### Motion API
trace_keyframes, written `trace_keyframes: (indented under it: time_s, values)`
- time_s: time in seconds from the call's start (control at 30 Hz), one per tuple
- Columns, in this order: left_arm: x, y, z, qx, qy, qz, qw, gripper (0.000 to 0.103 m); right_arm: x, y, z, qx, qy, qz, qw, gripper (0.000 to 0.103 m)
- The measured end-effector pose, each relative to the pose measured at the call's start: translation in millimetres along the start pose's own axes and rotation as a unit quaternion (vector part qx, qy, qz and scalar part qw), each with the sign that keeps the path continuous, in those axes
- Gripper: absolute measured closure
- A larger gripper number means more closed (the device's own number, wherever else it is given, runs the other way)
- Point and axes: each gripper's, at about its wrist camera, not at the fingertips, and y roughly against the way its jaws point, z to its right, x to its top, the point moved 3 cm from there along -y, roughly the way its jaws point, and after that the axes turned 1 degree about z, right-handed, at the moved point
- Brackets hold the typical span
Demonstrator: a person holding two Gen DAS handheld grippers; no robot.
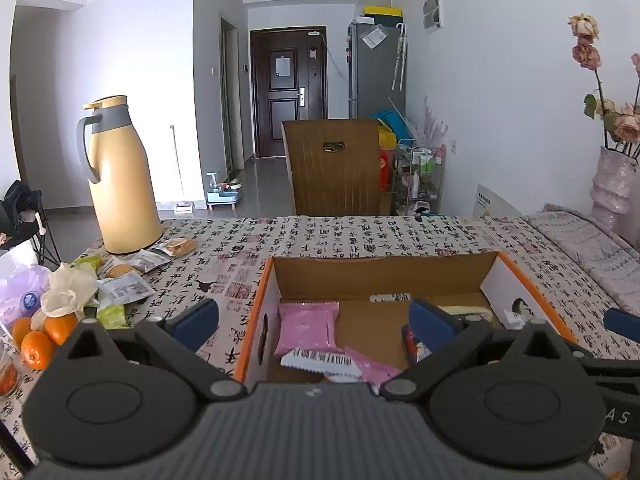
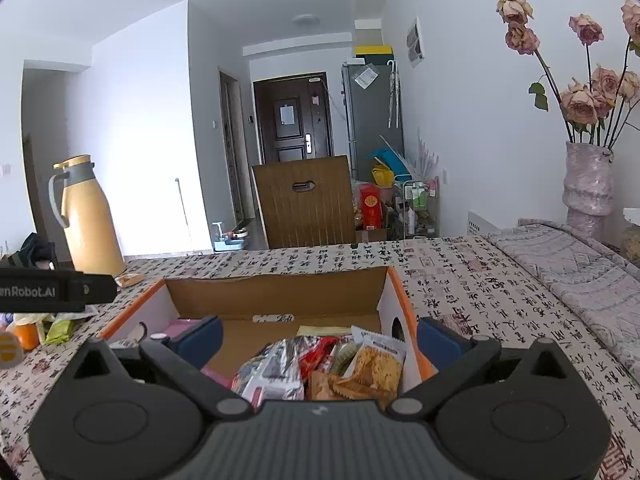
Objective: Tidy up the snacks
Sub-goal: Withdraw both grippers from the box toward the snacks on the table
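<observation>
Left gripper [image 1: 312,320], jaws apart and empty, hovers over the orange-rimmed cardboard box [image 1: 256,304]; loose snack packets [image 1: 128,288] lie leftward, nearer it than the right.

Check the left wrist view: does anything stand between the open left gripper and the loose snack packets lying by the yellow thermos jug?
Nothing visible blocks it. Left gripper hangs over the orange-edged cardboard box; loose snack packets lie on bare tablecloth near the yellow thermos jug.

Black gripper [image 1: 316,320], blue fingers [image 1: 198,322], round pivots
</observation>
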Motion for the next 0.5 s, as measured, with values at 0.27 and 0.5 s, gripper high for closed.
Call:
trace_keyframes:
  time_s: [0.27,0.5]
  values:
    - [-7,30,-7,0.000,-0.001,0.007,1.0000,0.000,-8,27,-4,0.001,0.002,0.000,1.000,0.000]
    - [-24,51,-17,0.001,0.005,0.000,1.0000,0.000,-23,48,-7,0.000,0.000,-0.009,1.000,0.000]
